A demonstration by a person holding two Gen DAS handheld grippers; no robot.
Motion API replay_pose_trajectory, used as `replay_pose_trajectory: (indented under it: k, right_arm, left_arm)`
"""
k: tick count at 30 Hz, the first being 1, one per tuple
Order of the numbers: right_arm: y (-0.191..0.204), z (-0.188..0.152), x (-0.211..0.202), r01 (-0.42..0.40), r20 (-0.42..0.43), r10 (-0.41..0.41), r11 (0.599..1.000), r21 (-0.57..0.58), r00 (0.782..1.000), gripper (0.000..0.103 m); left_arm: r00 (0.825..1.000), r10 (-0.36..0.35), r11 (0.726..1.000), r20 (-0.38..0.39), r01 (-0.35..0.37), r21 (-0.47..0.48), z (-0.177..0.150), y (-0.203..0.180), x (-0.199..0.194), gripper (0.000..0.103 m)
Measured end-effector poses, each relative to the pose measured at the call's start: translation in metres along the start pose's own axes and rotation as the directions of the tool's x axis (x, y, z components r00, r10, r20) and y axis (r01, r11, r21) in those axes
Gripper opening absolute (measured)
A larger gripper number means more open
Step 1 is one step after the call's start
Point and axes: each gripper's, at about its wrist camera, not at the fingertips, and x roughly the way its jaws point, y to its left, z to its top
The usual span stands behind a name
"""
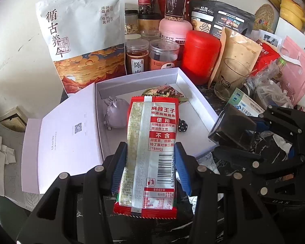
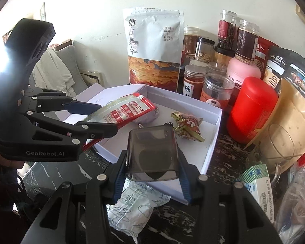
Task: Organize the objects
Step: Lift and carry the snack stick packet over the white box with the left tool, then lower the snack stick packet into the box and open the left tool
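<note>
Box: the open white box [image 1: 193, 93] sits on the desk [image 2: 229, 158], nearly full.
Left gripper [image 1: 151, 150]: clamped on a red snack packet [image 1: 152, 142] above the box; the limp packet may slip.
Right gripper [image 2: 152, 162]: gripping a smoky plastic case [image 2: 152, 152] over the box edge; both could collide.
</note>
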Motion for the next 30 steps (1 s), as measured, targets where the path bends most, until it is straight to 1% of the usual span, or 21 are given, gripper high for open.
replay_pose_trajectory:
  k: [8, 12, 17, 22, 25, 30]
  right_arm:
    - [-0.021, 0.023, 0.009, 0.022, 0.037, -0.022, 1.0, 0.011, 0.999, 0.046]
    - [-0.033, 0.034, 0.018, 0.022, 0.044, -0.023, 0.999, 0.028, 0.999, 0.046]
    - [-0.049, 0.047, 0.031, 0.014, 0.063, -0.017, 0.998, 0.056, 0.998, 0.046]
    - [-0.063, 0.059, 0.048, 0.008, 0.056, -0.013, 0.997, 0.075, 0.998, 0.046]
    - [-0.071, 0.066, 0.061, 0.006, 0.046, -0.009, 0.997, 0.079, 0.999, 0.046]
    - [-0.084, 0.07, 0.085, 0.037, 0.012, -0.039, 0.994, 0.103, 0.999, 0.046]
  left_arm:
    - [0.999, 0.003, 1.0, 0.035, -0.003, -0.001, 0.034, 0.007, 0.015, 0.045]
    - [0.997, 0.027, 1.0, 0.067, -0.026, -0.008, 0.049, 0.013, 0.021, 0.045]
    - [0.996, 0.039, 0.999, 0.075, -0.037, -0.024, 0.065, 0.022, 0.035, 0.045]
    - [0.997, 0.044, 0.998, 0.067, -0.04, -0.048, 0.073, 0.031, 0.055, 0.045]
    - [0.998, 0.03, 0.998, 0.061, -0.027, -0.059, 0.079, 0.035, 0.07, 0.045]
    - [0.998, 0.028, 0.997, 0.05, -0.024, -0.079, 0.085, 0.038, 0.098, 0.045]
